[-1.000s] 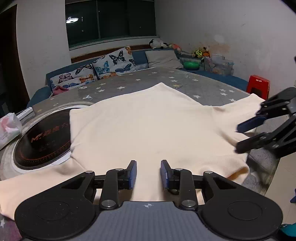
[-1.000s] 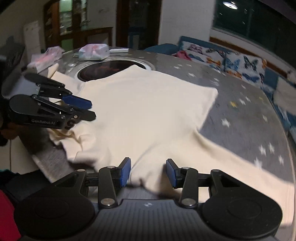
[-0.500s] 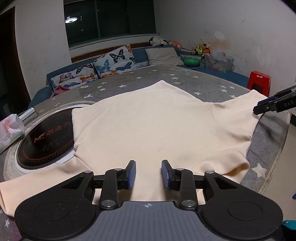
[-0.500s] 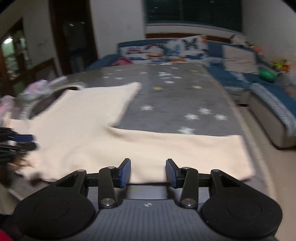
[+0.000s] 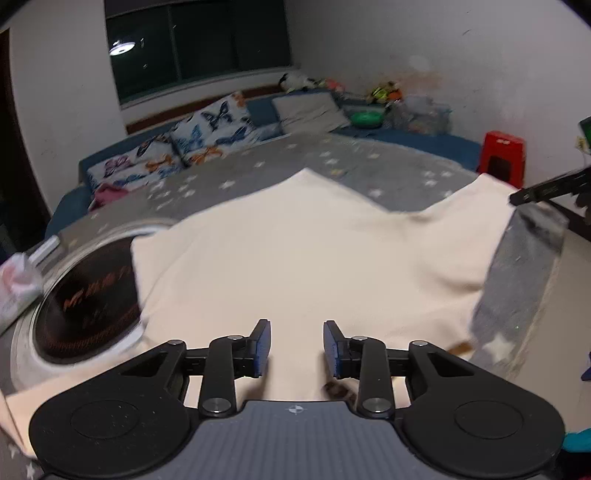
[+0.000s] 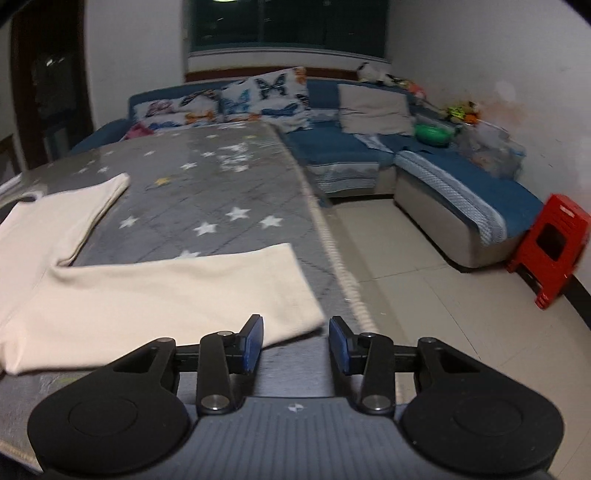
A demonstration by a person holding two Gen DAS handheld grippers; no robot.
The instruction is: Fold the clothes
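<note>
One cream garment flat, sleeve lengthwise toward table edge.

A grey table cover printed with white stars spreads over the round work surface. Set into that surface is a dark circular cooktop with orange lettering (blurred, unreadable). A soft white packet lies beside its far left rim. Behind the table runs a blue corner sofa carrying butterfly-print cushions and a plain grey cushion. A green bowl sits on the sofa's right section, near small toys. A red plastic stool stands on the pale tiled floor. A dark window occupies the rear wall.
</note>
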